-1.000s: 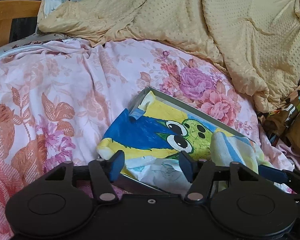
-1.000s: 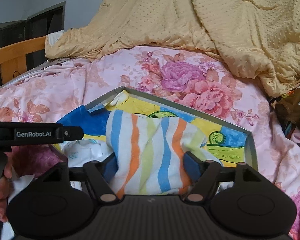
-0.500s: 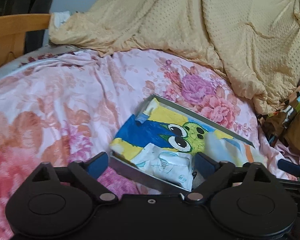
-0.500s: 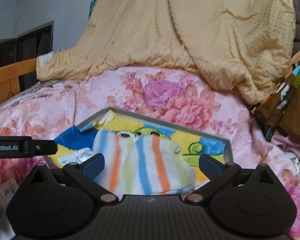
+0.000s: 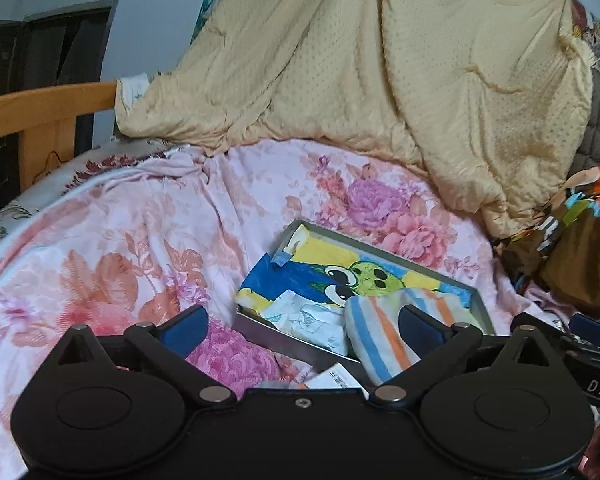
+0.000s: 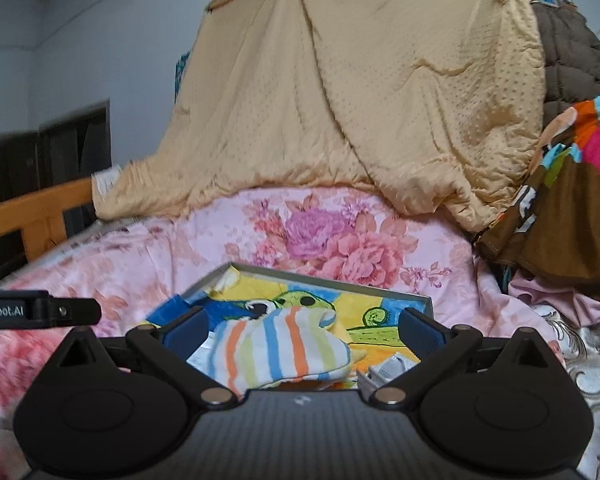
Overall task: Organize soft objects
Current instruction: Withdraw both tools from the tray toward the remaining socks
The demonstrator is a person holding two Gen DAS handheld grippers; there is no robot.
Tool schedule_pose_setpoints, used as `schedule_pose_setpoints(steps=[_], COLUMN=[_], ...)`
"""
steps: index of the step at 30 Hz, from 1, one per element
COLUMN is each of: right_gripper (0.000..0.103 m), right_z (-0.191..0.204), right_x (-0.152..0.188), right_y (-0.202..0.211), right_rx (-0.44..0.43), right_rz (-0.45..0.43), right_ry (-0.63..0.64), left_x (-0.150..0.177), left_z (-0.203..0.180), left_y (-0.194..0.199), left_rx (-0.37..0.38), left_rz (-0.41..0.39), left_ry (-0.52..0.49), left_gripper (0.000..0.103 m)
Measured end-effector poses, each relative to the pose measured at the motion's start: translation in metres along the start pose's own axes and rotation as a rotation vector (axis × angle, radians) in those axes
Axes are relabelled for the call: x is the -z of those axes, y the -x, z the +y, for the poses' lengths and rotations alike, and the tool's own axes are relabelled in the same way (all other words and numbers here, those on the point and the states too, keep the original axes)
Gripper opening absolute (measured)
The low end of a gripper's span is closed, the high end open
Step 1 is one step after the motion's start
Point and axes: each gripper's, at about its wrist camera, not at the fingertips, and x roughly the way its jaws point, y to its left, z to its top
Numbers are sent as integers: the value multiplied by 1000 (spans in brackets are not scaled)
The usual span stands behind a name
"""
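Observation:
A grey metal tray lies on the floral bedsheet. It is lined with a yellow and blue cartoon-frog cloth. A striped towel lies bunched at the tray's near end. A white printed cloth lies beside it in the tray. My left gripper is open and empty, above and short of the tray. My right gripper is open and empty, with the striped towel lying loose between and below its fingers.
A big yellow quilt is heaped at the back of the bed. Brown patterned bedding is piled at the right. A wooden bed rail runs at the left. A paper label lies before the tray.
Both grippers opened and drew back and up from the tray. The right gripper let go of the striped towel, which now lies in the tray's near end.

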Motion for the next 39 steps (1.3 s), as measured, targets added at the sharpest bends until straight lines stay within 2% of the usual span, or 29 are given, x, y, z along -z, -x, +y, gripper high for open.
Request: schedule_pose_setpoints(steps=[9, 15, 19, 23, 32, 39], right_gripper=[103, 103, 103, 103, 103, 103], right_z=[13, 17, 25, 32, 42, 47], right_x=[12, 21, 28, 35, 57, 66], right_y=[70, 104, 123, 138, 154, 153], right_rx=[-8, -19, -18, -29, -49, -67], right_rz=[-49, -52, -66, -65, 44, 121], right_ry=[31, -2, 33, 46, 36, 25], left_x=[14, 39, 54, 66, 89, 105], left_z=[-2, -4, 5, 13, 22, 31], left_y=[69, 109, 128, 148, 169, 158], left_rx=[19, 22, 29, 35, -20, -63], left_rz=[-41, -43, 14, 38, 132, 298], left_ry=[-7, -28, 12, 55, 22, 3], left_gripper=[102, 102, 102, 102, 102, 102])
